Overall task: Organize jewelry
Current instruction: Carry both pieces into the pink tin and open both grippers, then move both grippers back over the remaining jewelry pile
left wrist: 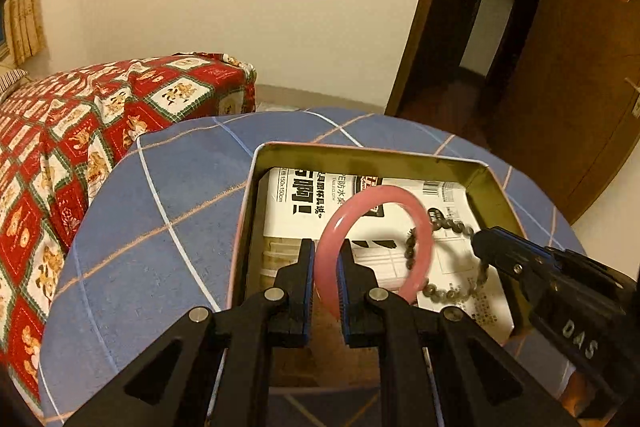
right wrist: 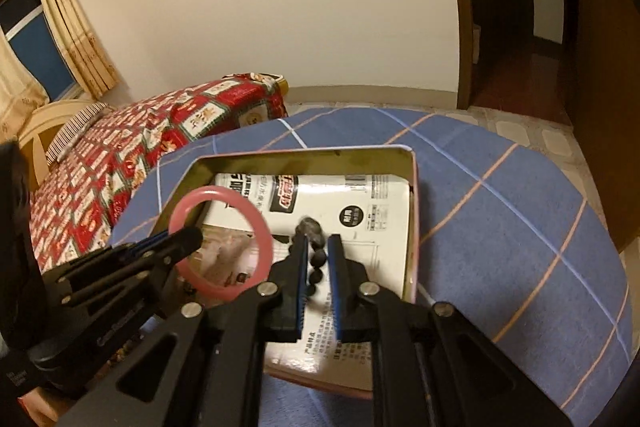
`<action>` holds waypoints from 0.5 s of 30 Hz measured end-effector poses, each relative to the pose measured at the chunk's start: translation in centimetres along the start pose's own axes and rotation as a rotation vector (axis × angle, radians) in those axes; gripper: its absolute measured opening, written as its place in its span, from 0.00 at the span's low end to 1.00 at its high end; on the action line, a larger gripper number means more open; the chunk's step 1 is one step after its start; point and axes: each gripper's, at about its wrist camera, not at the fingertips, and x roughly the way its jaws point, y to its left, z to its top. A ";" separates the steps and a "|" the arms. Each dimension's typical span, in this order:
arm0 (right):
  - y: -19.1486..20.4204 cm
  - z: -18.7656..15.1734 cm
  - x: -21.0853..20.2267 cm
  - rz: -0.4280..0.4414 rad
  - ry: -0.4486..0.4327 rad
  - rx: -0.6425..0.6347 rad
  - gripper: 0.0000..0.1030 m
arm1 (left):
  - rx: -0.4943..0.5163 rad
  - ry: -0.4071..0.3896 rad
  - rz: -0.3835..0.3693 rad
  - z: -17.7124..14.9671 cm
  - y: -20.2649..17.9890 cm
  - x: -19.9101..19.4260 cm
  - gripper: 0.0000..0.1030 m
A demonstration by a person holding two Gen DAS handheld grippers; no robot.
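A round table under a blue checked cloth [left wrist: 160,211] fills the lower part of both wrist views. At ten o'clock from it stands a bed with a red patchwork cover [left wrist: 80,123], and at two o'clock a dark wooden door [left wrist: 568,75].

On the cloth sits an open, gold-lined rectangular tin [left wrist: 360,157], its rim pink on the outside. A white printed packet [right wrist: 360,203] lies flat on its floor.

The left gripper [left wrist: 326,259] hangs over the near part of the tin. Its fingers stand narrow, pressed on the near arc of a pink bangle [left wrist: 380,199], which stands upright on edge above the packet and reaches toward twelve o'clock from the tips.

The right gripper [right wrist: 318,251] enters the left view from four o'clock, just beside the bangle. In its own view its fingers are slightly parted, with a dark beaded bracelet [right wrist: 316,259] between them. The beads lie against the left pad, with a gap at the right one. The strand trails over the packet inside the tin, looping behind the bangle at three o'clock.
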 end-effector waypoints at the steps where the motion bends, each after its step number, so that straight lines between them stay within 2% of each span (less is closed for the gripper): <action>1: -0.1 -0.1 -0.1 -0.009 0.000 0.000 0.27 | 0.006 0.010 0.020 0.2 -0.2 0.2 0.15; 2: 0.0 0.0 0.0 -0.007 0.001 0.005 0.51 | 0.009 0.020 0.043 0.2 -0.4 0.2 0.19; 3: -0.2 0.0 -0.3 -0.002 -0.007 0.014 0.67 | 0.007 0.033 0.068 0.3 -0.4 0.3 0.32; 4: -0.2 -0.1 -0.7 0.001 -0.025 0.018 0.70 | -0.002 0.038 0.082 0.4 -0.3 0.1 0.45; 5: -0.2 -0.1 -1.2 -0.002 -0.041 0.016 0.70 | -0.012 0.030 0.083 0.4 -0.1 -0.2 0.50; 7: 0.1 -0.1 -2.2 -0.019 -0.060 -0.006 0.70 | -0.034 0.001 0.062 0.3 0.3 -1.5 0.53; 15: 0.3 -1.0 -6.7 -0.045 -0.116 -0.006 0.70 | -0.055 -0.078 0.076 -0.5 1.5 -7.3 0.53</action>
